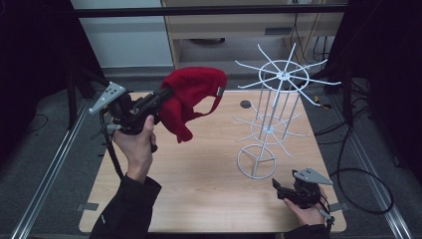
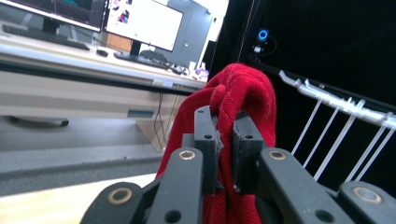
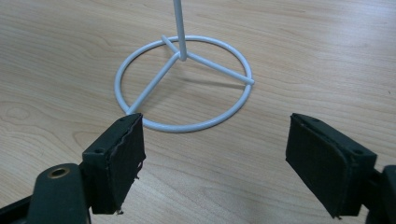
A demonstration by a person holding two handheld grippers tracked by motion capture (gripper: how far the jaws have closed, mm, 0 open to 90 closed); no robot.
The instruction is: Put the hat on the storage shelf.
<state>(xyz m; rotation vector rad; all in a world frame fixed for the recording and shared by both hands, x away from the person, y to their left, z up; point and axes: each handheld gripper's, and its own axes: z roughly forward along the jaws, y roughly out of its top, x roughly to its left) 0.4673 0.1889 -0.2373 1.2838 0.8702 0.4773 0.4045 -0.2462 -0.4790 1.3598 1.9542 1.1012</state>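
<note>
Nearest the high camera, a dark sleeve (image 1: pixel 127 209) comes in from the bottom edge and ends in the person's left hand (image 1: pixel 135 144), which holds the left gripper (image 1: pixel 164 94) up over the left part of the wooden table (image 1: pixel 199 189). That table is the largest thing in sight, pale and bare except for the white wire rack (image 1: pixel 271 114), which stands upright on its ring base (image 3: pixel 182 84) on the right half, its thin spokes fanning out in two tiers from a central post. The red knitted cap (image 1: pixel 191 99) comes next in size: it is off the table, in the air to the left of the rack's upper tier and apart from it, with its long axis slanting from the upper right, where the rounded crown bulges toward the rack's top spokes, down to the lower left, where a loose end droops toward the table. A small grey tag (image 1: pixel 219 91) sits on the side facing the rack. In the left gripper view the two black jaws stand close together, clamped on a bunched fold of the cap (image 2: pixel 243 93), with red cloth above and below the pads. At the table's near right corner, the right gripper (image 1: pixel 276 185) rests low in the person's right hand (image 1: pixel 308 214); its jaws are wide apart with nothing between them, and its pads (image 3: pixel 116 158) point at the ring base just beyond without touching it.
</note>
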